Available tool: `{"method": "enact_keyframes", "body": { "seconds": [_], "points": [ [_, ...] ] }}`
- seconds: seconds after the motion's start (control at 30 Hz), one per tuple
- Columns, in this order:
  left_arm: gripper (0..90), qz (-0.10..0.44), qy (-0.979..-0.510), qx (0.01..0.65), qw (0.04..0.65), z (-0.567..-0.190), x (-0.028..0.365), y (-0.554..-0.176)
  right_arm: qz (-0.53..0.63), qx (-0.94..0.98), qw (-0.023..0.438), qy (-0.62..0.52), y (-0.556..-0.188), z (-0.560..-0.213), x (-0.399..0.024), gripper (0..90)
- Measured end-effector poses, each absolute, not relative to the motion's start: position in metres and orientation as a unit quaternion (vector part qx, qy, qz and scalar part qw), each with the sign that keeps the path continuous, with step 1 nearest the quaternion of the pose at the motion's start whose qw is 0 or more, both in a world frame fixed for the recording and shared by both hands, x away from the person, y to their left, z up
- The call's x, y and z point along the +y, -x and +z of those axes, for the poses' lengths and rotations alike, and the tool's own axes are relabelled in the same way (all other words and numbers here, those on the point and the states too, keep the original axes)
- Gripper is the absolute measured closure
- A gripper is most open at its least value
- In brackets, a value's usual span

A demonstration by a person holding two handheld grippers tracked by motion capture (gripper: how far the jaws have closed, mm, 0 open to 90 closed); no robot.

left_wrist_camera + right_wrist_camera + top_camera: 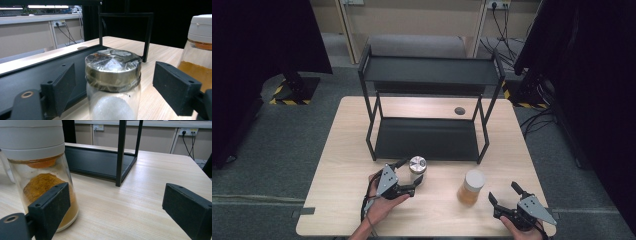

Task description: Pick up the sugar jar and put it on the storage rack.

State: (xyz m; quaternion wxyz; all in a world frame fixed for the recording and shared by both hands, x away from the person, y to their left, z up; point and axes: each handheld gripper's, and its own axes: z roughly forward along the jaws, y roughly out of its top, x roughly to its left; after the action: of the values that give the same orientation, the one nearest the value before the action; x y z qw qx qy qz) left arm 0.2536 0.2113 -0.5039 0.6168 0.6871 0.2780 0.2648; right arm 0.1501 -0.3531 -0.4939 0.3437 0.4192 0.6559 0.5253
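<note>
Left gripper [408, 176] jaws straddle the metal-lidded jar [417, 169] before the rack [427, 140], not yet touching. Right gripper [504, 194] rests open beside the spice jar [471, 187]. Nothing is shelved yet.

We see a small clear glass jar [417, 170] standing upright on the counter [342, 165], just in front of the black rack's lower shelf [424, 137]. Its metal lid is wrapped in crinkled plastic film, and a white powder fills the body [112, 107] below the lid.
</note>
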Motion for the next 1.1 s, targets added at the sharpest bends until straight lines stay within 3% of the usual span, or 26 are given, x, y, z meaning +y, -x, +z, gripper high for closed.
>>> {"method": "enact_keyframes", "body": {
  "seconds": [0.57, 1.1],
  "points": [
    [33.3, 0.268, -0.69, 0.279, 0.612, -0.506, 0.199, -0.265, 0.527, 0.655, 0.342, -0.42, -0.15, -0.494, -0.354, 7.9],
    [34.5, 0.277, -0.682, 0.291, 0.612, -0.503, 0.198, -0.256, 0.528, 0.654, 0.342, -0.421, -0.15, -0.494, -0.354, 7.7]
  ]
}}
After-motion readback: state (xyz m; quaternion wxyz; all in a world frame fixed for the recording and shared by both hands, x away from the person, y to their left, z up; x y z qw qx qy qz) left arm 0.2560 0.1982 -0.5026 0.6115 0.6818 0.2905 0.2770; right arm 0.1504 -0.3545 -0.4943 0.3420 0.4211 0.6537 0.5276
